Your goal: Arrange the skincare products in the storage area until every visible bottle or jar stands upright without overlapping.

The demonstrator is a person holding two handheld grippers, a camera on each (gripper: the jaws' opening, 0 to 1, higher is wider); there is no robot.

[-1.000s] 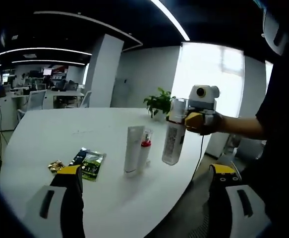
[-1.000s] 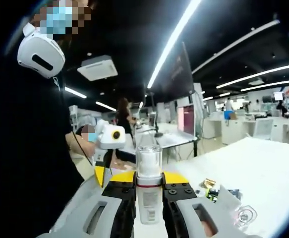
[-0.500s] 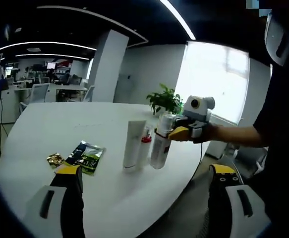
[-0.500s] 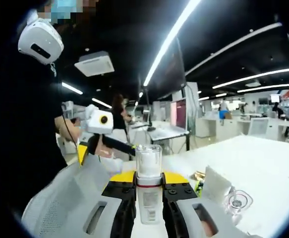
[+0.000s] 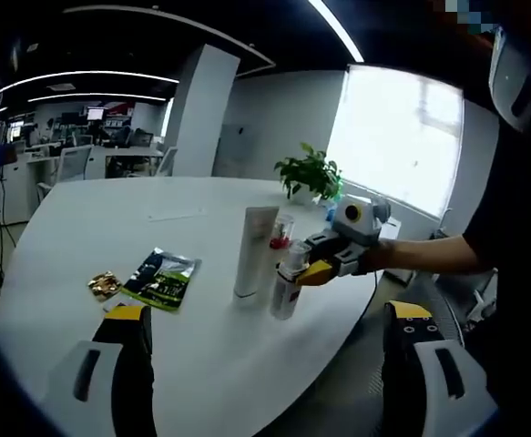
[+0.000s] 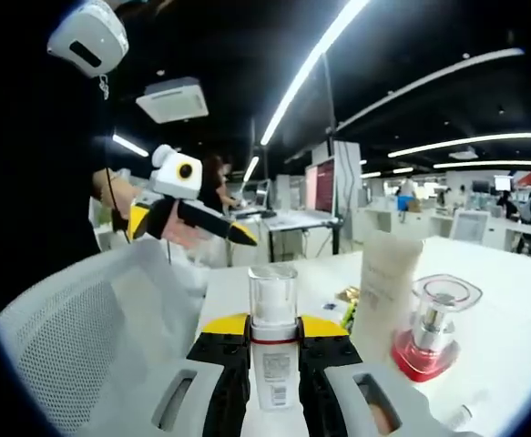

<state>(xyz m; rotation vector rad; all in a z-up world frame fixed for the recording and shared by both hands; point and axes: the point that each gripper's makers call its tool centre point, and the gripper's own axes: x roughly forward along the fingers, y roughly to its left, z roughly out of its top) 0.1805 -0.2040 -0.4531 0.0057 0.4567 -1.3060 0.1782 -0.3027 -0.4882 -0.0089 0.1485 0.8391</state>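
**Kid:** So, is the tidy-up done?

**Helper:** Not yet, I think. The right gripper (image 6: 273, 360) has its jaws squeezed on a clear-capped bottle (image 6: 273, 355). It holds the bottle up straight, low by the white table (image 5: 74, 246). I cannot tell if the bottom is touching the table.

**Kid:** Where are the other ones?

**Helper:** A tall white tube (image 5: 254, 251) is standing up on the table. A bottle with a red base (image 6: 432, 328) stands just beside it. The held bottle is close to them, on the side near the table's edge. None of them lie on each other.

**Kid:** What about the other gripper?

**Helper:** The left gripper (image 5: 270, 323) has its jaws wide apart and holds nothing. It hangs back from the table.

**Kid:** What is left to do?

**Helper:** I guess the bottle must be set down and let go. A dark green packet (image 5: 163, 280) and a small gold packet (image 5: 103, 284) lie flat, off to the side.
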